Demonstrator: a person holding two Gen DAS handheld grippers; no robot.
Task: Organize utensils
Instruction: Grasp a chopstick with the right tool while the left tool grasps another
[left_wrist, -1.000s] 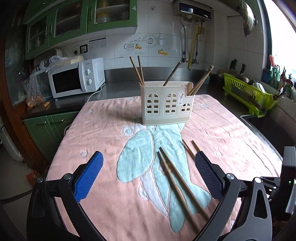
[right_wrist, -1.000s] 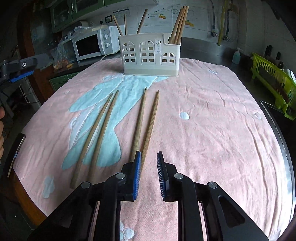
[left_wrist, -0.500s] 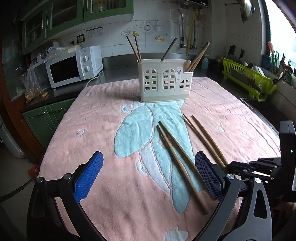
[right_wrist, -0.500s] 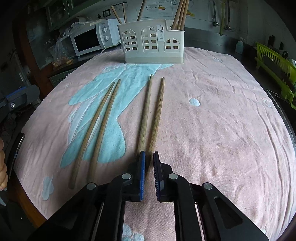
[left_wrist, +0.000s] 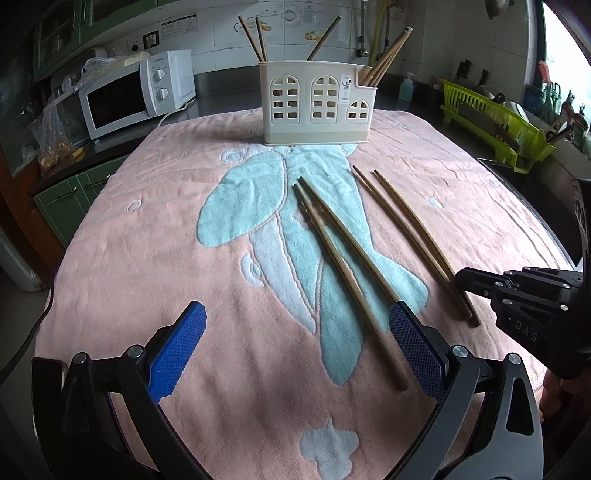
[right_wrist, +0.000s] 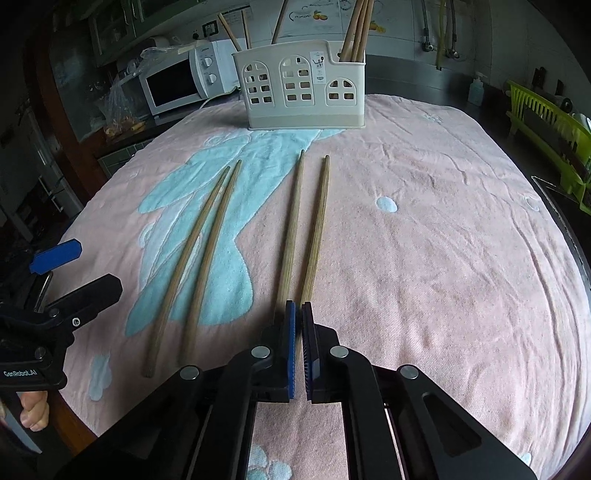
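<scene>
Closing down, the right tool (right_wrist: 298, 321) has its ribbed blue pads nearly together at the near ends of two wooden chopsticks (right_wrist: 303, 236); whether it grips one is hidden. Left tool (left_wrist: 295, 332) gapes wide and empty above another tapered pair (left_wrist: 343, 273) on the fuzzy pink towel (left_wrist: 147, 251). Cream plastic holder (left_wrist: 317, 103) stands beyond.

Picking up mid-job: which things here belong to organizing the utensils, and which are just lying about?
Job: four loose chopsticks on the towel; utensil holder; right gripper, left gripper.
Lying about: microwave; green dish rack; soap bottle.
</scene>
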